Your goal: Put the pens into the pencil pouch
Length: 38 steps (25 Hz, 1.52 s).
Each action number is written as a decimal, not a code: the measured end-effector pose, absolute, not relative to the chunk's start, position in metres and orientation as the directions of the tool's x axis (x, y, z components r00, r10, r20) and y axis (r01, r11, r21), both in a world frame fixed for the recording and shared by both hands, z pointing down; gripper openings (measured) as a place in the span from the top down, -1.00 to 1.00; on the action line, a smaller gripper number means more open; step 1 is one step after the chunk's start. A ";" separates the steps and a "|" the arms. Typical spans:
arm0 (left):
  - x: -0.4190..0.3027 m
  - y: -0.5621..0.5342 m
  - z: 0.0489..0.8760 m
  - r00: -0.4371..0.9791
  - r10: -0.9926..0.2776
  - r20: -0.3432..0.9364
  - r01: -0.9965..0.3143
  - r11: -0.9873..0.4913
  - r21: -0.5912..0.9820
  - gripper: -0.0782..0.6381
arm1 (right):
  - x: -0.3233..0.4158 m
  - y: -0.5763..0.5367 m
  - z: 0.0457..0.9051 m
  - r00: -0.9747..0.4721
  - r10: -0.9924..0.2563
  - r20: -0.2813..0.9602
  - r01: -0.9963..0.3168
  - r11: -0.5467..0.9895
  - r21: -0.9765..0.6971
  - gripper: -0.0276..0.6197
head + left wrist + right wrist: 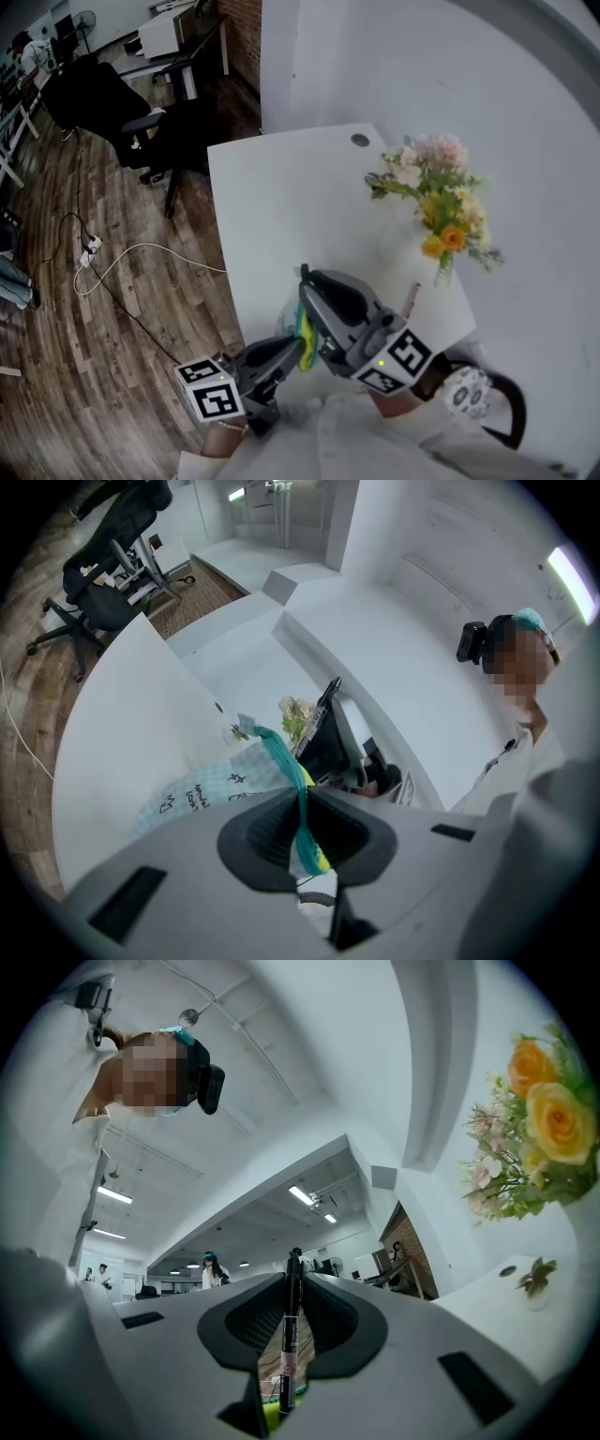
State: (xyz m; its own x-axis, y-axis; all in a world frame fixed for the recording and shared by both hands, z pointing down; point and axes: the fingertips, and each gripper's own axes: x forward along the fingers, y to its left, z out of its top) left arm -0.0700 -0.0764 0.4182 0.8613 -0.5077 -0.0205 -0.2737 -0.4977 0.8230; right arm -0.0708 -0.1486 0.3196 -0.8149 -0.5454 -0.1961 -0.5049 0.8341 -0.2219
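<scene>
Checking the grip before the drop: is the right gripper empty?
No, a black pen is clamped between the jaws of the right gripper.

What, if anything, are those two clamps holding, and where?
Left hand-held gripper: the pouch, by its teal edge. Right hand-held gripper: a black pen, mid-barrel.

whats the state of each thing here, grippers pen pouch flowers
left gripper, shut on the pencil pouch's teal edge
right gripper, shut on the pen
pen, clamped between the right jaws, lower end near the pouch
pencil pouch, held by its edge, zip unclear
flowers, upright on the table
</scene>
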 end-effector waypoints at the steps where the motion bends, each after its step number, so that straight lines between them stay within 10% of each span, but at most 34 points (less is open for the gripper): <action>1: -0.070 -0.076 0.418 0.863 -0.505 -0.021 -0.272 -0.499 0.823 0.70 | -0.070 -0.148 0.321 -0.813 -0.550 -0.190 -0.510 0.831 -0.222 0.73; 27: -0.072 -0.073 0.418 0.875 -0.483 -0.013 -0.268 -0.507 0.819 0.70 | -0.040 -0.119 0.358 -0.805 -0.584 -0.100 -0.543 0.795 -0.270 0.73; 38: -0.057 -0.072 0.419 0.892 -0.451 -0.016 -0.250 -0.524 0.814 0.70 | 0.040 -0.141 0.410 -0.633 -0.764 0.125 -0.768 0.602 -0.217 0.73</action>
State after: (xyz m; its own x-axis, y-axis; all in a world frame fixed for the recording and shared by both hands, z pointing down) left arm -0.0571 -0.0723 0.4188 0.8922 -0.4513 -0.0162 -0.2501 -0.5236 0.8144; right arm 0.0401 -0.1407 0.4103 -0.6335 -0.7637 0.1248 -0.7685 0.6020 -0.2171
